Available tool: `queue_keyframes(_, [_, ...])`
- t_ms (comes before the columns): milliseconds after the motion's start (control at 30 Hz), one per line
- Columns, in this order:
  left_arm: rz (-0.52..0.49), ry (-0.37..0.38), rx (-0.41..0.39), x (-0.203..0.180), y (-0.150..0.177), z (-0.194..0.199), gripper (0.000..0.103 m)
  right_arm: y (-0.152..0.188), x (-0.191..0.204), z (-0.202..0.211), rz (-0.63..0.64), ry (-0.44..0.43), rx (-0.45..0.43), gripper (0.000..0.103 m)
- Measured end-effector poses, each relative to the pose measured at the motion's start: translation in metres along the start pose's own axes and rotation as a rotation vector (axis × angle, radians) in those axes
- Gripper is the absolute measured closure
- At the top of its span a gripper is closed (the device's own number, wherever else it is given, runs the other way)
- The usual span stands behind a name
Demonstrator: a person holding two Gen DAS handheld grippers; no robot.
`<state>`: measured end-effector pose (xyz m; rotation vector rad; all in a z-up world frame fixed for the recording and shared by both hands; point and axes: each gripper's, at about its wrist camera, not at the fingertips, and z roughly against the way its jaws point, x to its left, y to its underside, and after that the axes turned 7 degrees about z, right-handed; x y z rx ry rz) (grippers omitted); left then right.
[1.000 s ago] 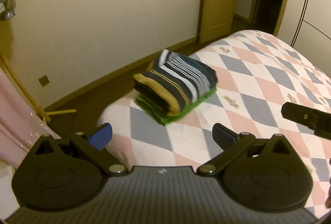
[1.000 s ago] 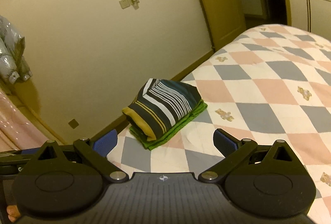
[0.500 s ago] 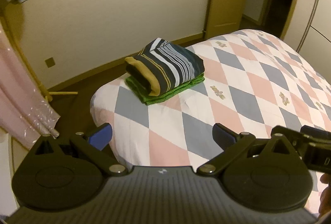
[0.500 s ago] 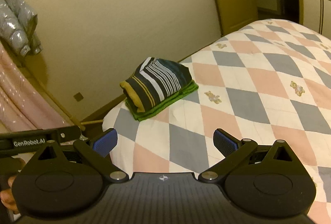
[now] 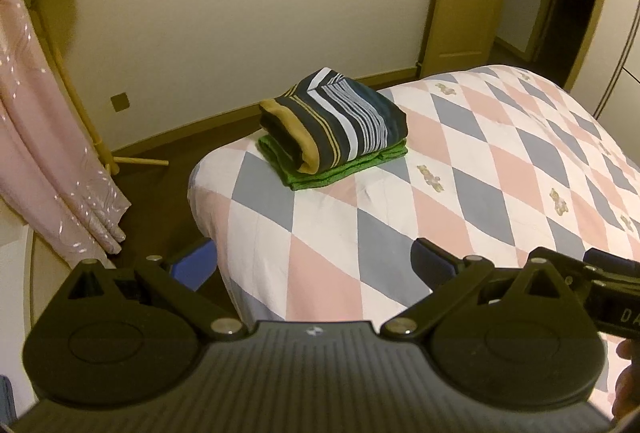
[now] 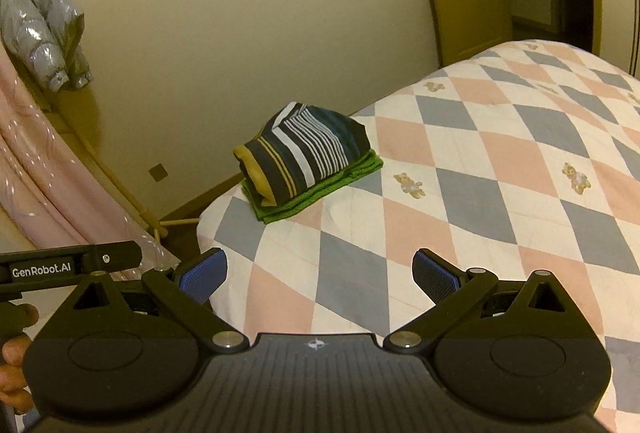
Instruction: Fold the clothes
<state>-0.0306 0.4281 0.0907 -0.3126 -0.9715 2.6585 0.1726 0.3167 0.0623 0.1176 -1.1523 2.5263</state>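
A: Left tongs [image 5: 314,265]?
B: Fingers spread wide, nothing held.
A: Right tongs [image 6: 320,275]?
B: Same, wide apart, empty. Both level, side by side; a hand [image 6: 14,353] grips left handle.

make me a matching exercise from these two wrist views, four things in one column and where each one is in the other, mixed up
Things:
1. striped garment
2. green garment
3. grey puffer jacket
4. left gripper

Places or states:
A. hanging up high by the wall
B. folded, on top of the pile
C. open, holding nothing
D. folded, directly on the quilt

Pairs: 1-B, 2-D, 3-A, 4-C
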Motion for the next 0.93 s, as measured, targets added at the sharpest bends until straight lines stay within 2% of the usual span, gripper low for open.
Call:
queue_keyframes(267, [0.022,-0.016,0.036,-0.005,0.004,-0.013,0.001,0.001,-0.010,-0.015,0.008,-0.009,0.048,0.001])
queue_keyframes(600, [0.031,-0.035,0.070,-0.012,0.009,-0.030,0.001,-0.005,-0.020,-0.029,0.008,-0.028,0.062,0.001])
queue_keyframes(833, [0.007,-0.037,0.059,-0.020,0.007,-0.032,0.001,-0.009,-0.027,-0.032,-0.002,-0.034,0.058,0.001])
queue_keyframes(933, [-0.004,-0.028,0.031,-0.022,0.007,-0.028,0.001,-0.009,-0.028,-0.032,-0.008,-0.036,0.056,0.001])
